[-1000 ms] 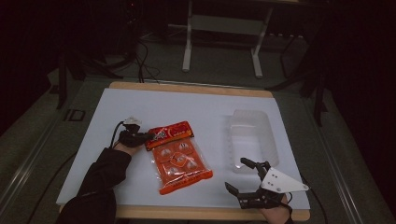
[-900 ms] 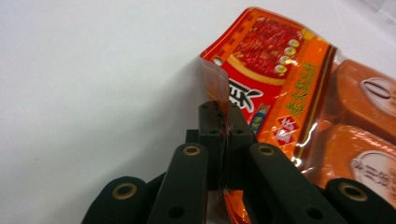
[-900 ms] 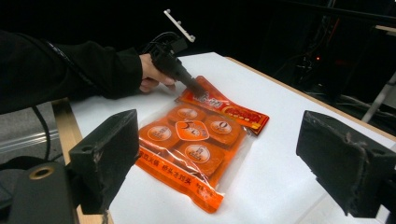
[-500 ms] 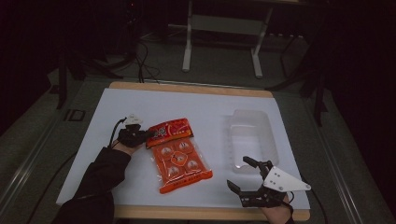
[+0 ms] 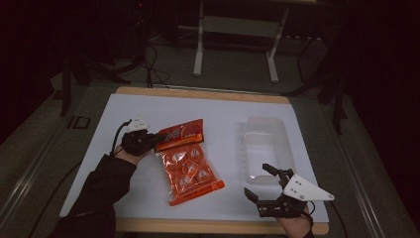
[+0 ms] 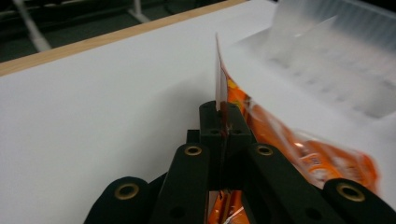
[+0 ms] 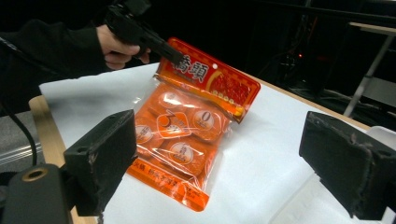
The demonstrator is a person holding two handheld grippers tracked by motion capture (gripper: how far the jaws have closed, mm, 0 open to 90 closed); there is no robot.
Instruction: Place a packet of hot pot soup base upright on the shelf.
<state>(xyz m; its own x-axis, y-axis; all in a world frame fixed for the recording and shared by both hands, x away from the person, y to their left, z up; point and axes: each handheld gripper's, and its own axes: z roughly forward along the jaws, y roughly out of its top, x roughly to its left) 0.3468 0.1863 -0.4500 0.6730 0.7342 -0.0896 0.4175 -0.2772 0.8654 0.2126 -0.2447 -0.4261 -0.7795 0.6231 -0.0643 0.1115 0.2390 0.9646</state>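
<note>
- One orange snack bag point(image 5: 189, 166) lies on the white surface point(image 5: 218, 119), left of the clear tray point(image 5: 266, 146).
- Left gripper point(image 5: 154, 143) fingers are closed on the bag's top edge.
- Right gripper point(image 5: 260, 184), near the tray, has its fingers wide apart, holding nothing.

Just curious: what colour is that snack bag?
Orange with a red top band: the snack bag, clearest in the right gripper view.

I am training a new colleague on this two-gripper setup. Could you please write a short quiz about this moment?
1. True or false: the right gripper is open.
2. What does the left gripper pinch: A the clear tray, B the orange snack bag, C a cable?
3. Fill in: the bag's top edge is lifted; its bottom rests on the white ____.

Key: 1 true; 2 B; 3 mat.
</note>
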